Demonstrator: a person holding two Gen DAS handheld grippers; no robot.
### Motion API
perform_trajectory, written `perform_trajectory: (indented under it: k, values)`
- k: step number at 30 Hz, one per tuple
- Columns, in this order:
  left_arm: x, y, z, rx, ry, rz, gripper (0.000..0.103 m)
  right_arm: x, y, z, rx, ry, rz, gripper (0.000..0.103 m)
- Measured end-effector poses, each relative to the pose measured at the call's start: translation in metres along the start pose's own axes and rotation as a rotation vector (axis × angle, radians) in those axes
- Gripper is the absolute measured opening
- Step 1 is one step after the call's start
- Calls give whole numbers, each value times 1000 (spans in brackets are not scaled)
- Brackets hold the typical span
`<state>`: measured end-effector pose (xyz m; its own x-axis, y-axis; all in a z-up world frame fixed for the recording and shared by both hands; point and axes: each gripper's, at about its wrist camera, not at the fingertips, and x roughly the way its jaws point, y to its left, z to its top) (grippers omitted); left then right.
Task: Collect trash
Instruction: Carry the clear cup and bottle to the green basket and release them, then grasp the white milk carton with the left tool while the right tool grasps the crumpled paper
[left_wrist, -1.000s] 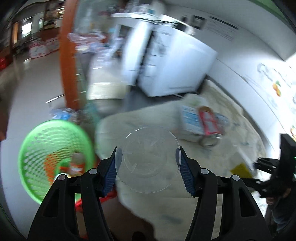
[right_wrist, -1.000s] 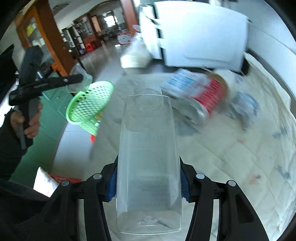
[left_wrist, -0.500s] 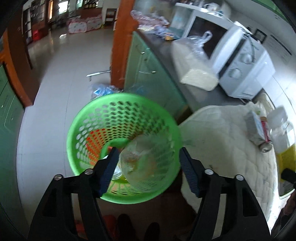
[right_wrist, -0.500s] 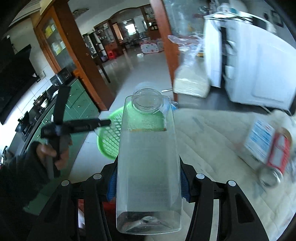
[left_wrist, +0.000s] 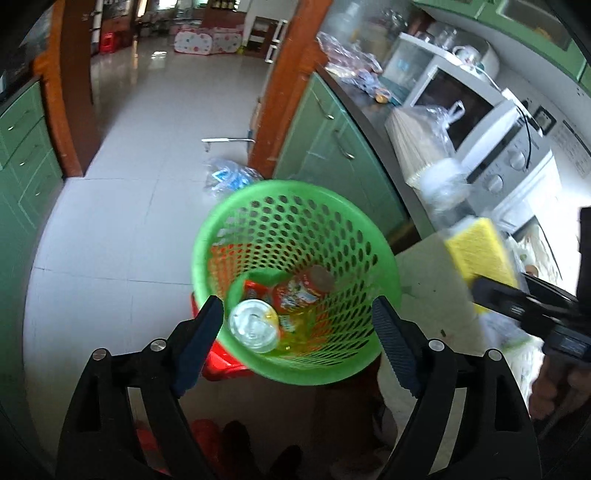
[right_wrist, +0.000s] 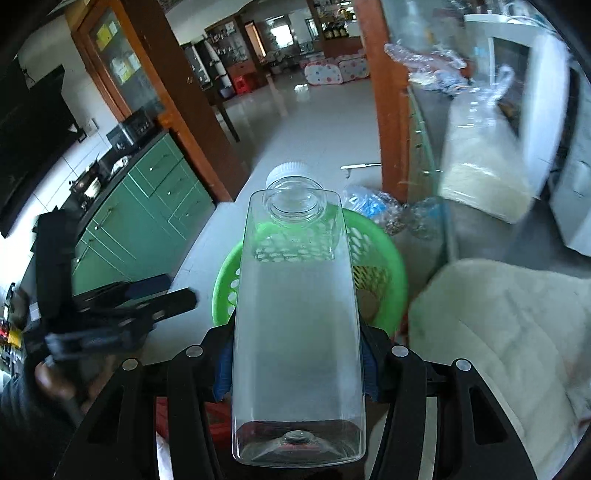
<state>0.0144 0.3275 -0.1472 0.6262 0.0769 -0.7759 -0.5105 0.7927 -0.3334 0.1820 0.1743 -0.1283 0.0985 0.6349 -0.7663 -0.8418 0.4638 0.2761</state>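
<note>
A green perforated basket (left_wrist: 354, 236) stands on the floor beside the table and holds a clear cup (left_wrist: 253, 325), a red can (left_wrist: 299, 291) and other wrappers. My left gripper (left_wrist: 297, 325) is open and empty right above the basket. My right gripper (right_wrist: 297, 350) is shut on a clear square plastic bottle (right_wrist: 297, 325) with a white cap, held over the basket (right_wrist: 384, 251). That bottle shows blurred with a yellow label in the left wrist view (left_wrist: 476, 254), at the basket's right.
A table with a cream quilted cover (right_wrist: 498, 325) is to the right. A counter with green cabinets (left_wrist: 332, 147) holds a microwave (left_wrist: 491, 125) and a bagged bundle (left_wrist: 421, 140). A red stool (left_wrist: 221, 362) is under the basket. Crumpled plastic (left_wrist: 229, 175) lies on the tiled floor.
My left gripper has opened and the clear cup has dropped into the basket. My right gripper has carried the bottle from over the table to over the basket.
</note>
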Motion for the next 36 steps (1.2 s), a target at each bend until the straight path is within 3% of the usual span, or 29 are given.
perform_trajectory:
  k: [5, 9, 13, 22, 36]
  values:
    - [-22, 18, -2, -35, -38, 20, 84, 38, 15, 13, -2, 22, 24, 52]
    - [-32, 27, -3, -47, -52, 33, 85, 48, 21, 14, 26, -7, 36, 71]
    - [-35, 27, -5, -47, -56, 36, 86, 38, 24, 9, 17, -25, 42, 72]
    - [-30, -11, 0, 18, -58, -13, 87, -28, 7, -19, 10, -105, -21, 77]
    - [-1, -115, -10, 173, -2, -109, 88, -148, -103, -100, 253, -206, -254, 78]
